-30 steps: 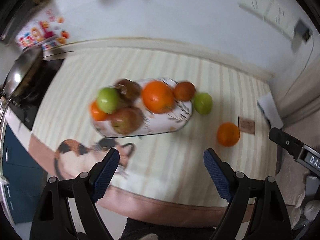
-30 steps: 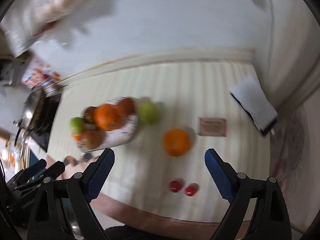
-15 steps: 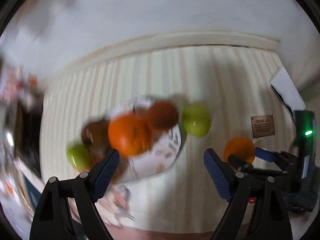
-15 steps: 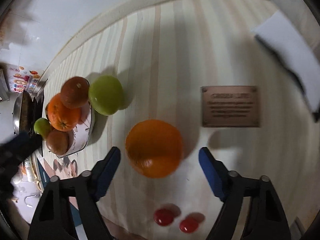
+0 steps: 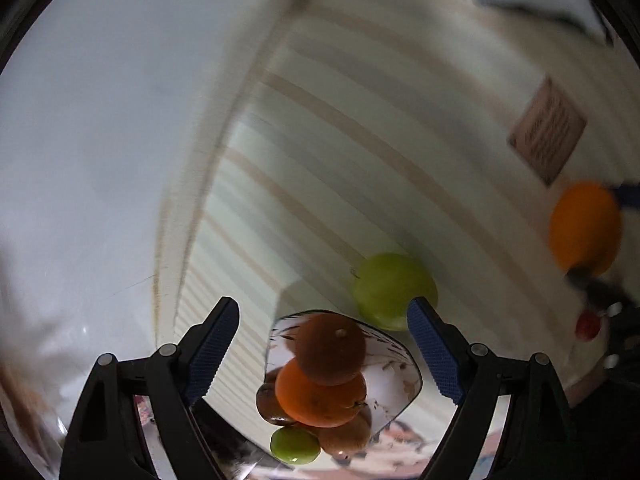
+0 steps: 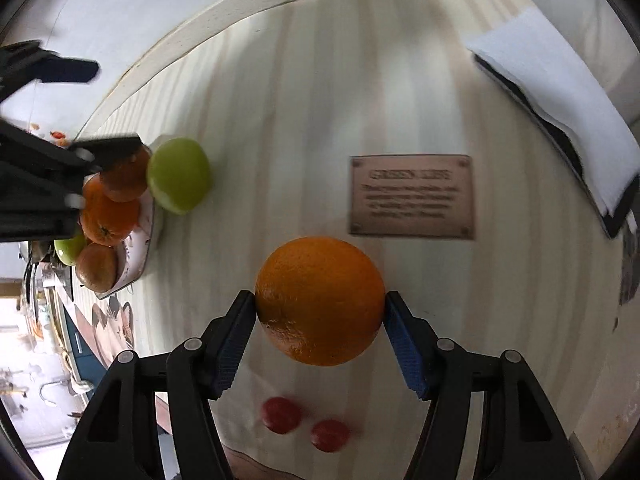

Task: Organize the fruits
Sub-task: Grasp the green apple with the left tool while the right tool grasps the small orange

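Closing on: the right gripper (image 6: 320,312) has its jaws closing around an orange (image 6: 320,300); both blue pads (image 6: 236,344) touch the fruit's sides, so it is pinched between them.
Orange: sits on the striped cloth (image 6: 304,120), near the middle of the right wrist view, just below a brown plaque (image 6: 412,196); in the left wrist view it shows at the far right edge (image 5: 584,232), blurred.
Left gripper (image 5: 324,344): jaws spread wide with nothing between the pads; it points down over the plate (image 5: 400,376). In the right wrist view it appears as dark, blurred arms at the left edge (image 6: 44,184), above the plate.
Plate: white with a leaf pattern, on the cloth at the left of the right wrist view (image 6: 140,236); it holds a heap of fruit.
Fruit on plate: 1 dark orange fruit (image 5: 330,348) on top, 1 bright orange one (image 5: 320,400) under it, brownish fruits (image 5: 348,436) lower down, and 1 small green fruit (image 5: 296,444) at the near edge.
Green apple (image 5: 394,290): lies on the cloth just beside the plate, outside it; in the right wrist view (image 6: 178,176) it is touching or almost touching the plate's rim, I cannot tell which.
Red fruits: 2 small round ones (image 6: 280,414) (image 6: 330,434) lie side by side on the cloth just below the gripped orange, close to the cloth's near edge.
White pad (image 6: 560,96): a flat white and dark object at the upper right of the cloth, well apart from the fruit.
Picture quality: the left wrist view is smeared by motion.
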Demonstrator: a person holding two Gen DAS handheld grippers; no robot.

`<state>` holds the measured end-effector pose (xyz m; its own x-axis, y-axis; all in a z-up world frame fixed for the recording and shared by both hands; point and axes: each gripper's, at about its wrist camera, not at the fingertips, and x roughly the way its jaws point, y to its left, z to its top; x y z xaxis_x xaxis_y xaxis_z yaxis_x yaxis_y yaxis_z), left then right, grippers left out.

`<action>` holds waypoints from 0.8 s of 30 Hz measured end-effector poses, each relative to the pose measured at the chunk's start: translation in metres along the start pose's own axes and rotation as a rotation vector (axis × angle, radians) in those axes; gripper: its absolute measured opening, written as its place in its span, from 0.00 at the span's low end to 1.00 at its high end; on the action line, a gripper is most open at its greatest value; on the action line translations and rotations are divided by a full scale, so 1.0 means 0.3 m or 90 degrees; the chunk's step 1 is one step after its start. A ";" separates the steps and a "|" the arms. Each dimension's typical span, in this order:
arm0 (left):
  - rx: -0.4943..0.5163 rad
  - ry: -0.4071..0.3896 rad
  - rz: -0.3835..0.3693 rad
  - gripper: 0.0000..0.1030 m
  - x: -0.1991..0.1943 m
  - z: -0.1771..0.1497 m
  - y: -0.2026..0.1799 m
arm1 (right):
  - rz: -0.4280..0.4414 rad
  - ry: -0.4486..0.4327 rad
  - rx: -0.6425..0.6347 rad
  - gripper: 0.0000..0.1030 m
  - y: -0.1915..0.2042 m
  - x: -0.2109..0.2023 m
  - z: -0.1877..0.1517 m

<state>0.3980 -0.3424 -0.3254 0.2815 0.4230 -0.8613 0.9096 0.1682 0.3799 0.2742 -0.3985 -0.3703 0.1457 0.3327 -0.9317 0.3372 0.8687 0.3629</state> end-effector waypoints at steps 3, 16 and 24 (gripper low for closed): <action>0.043 0.044 -0.008 0.87 0.069 0.037 -0.042 | -0.004 -0.003 0.014 0.66 -0.021 -0.009 -0.013; 0.078 0.091 -0.051 0.69 0.144 0.031 -0.131 | 0.003 -0.007 0.045 0.66 -0.054 -0.023 -0.017; -0.004 0.056 -0.084 0.38 0.145 -0.015 -0.096 | 0.004 -0.010 0.048 0.66 -0.067 -0.034 -0.015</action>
<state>0.3826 -0.3249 -0.3724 0.1320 0.4737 -0.8708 0.9348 0.2326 0.2683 0.2618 -0.4176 -0.3682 0.1621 0.3312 -0.9295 0.4059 0.8362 0.3688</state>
